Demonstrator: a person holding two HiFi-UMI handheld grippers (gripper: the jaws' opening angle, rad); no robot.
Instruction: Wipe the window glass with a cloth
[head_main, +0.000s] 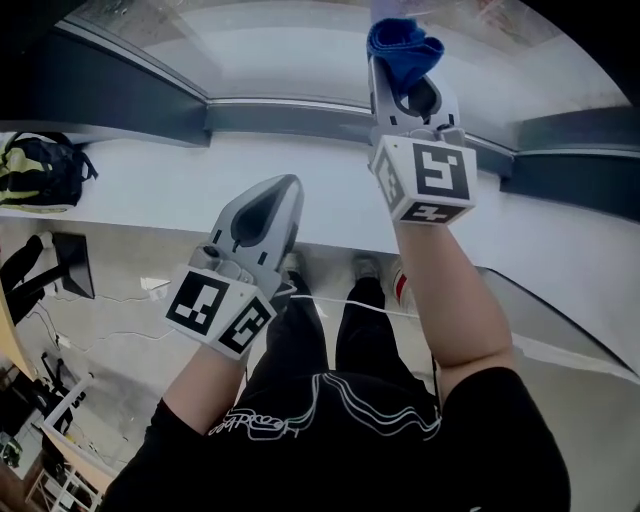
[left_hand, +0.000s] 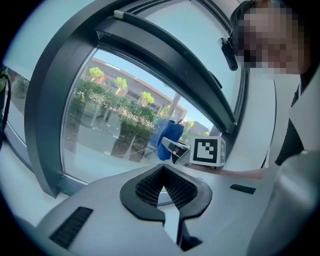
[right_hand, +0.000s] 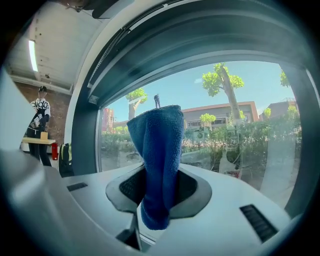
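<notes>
My right gripper is raised close to the window glass, shut on a blue cloth. In the right gripper view the cloth stands up out of the closed jaws in front of the glass; whether it touches the pane I cannot tell. Lower down, over the white sill, my left gripper is shut with nothing in it. From the left gripper view the cloth and the right gripper's marker cube show ahead against the glass.
A dark window frame borders the pane. A black and yellow backpack lies at the far left. Below are the floor with cables and the person's own legs. Another person stands far off to the left in the room.
</notes>
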